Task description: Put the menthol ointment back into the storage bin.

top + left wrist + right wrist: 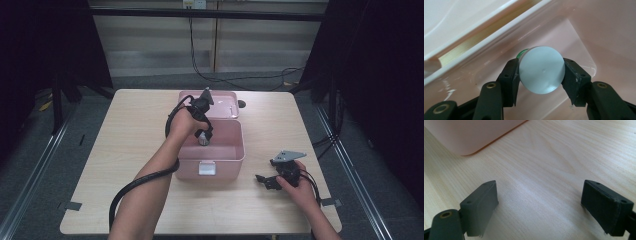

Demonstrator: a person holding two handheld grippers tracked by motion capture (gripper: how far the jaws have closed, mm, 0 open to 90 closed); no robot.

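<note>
An open pink plastic box (235, 150) stands mid-table, its lid (225, 105) tilted back behind it. My left gripper (203, 137) points down into the box, shut on a small round container with a grey cap (541, 70) and a green rim. Both pads press on the cap's sides, over the box's inner wall (584, 32). My right gripper (265, 181) rests on the table at the box's right front, open, with bare wood (541, 195) between its jaws. A corner of the box (466, 137) shows at the upper left of the right gripper view.
The light wooden table (125, 150) has free room left and right of the box. A small dark object (242, 104) lies just right of the lid. Black cables trail from both grippers. The floor and dark stands surround the table.
</note>
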